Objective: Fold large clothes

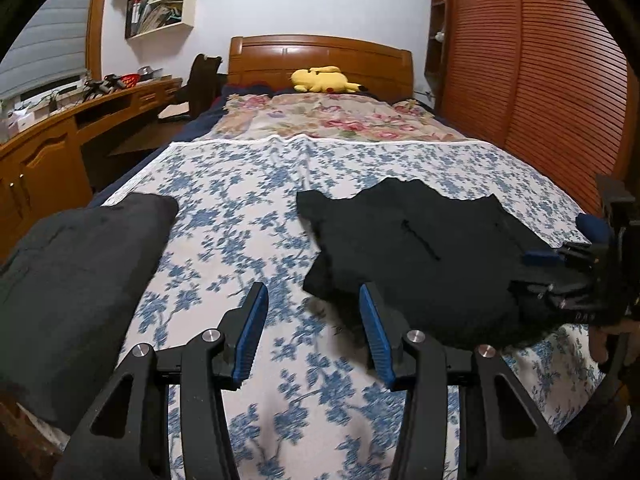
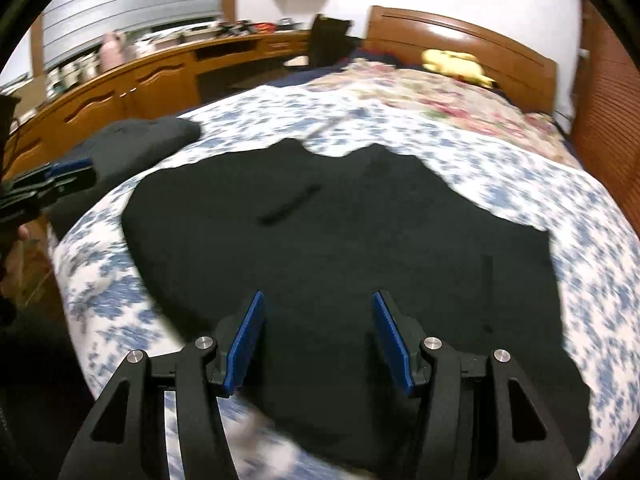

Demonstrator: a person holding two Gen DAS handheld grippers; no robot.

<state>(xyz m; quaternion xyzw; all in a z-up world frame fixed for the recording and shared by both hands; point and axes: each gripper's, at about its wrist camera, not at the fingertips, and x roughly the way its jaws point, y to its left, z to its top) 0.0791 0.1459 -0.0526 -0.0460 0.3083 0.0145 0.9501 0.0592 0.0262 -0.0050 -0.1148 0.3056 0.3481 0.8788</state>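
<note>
A black garment (image 2: 340, 240) lies spread flat on the blue-flowered sheet (image 1: 240, 208) of the bed, toward its right side and near the foot. The right gripper (image 2: 318, 336) hovers just above the garment's near part, its 2 blue-padded fingers (image 2: 248, 340) set wide apart with nothing between them. The left gripper (image 1: 312, 328) is over bare sheet just left of the garment, its fingers likewise wide and empty. A second dark folded garment (image 1: 80, 264) rests at the bed's left edge. A yellow plush toy (image 1: 322, 80) sits by the headboard.
</note>
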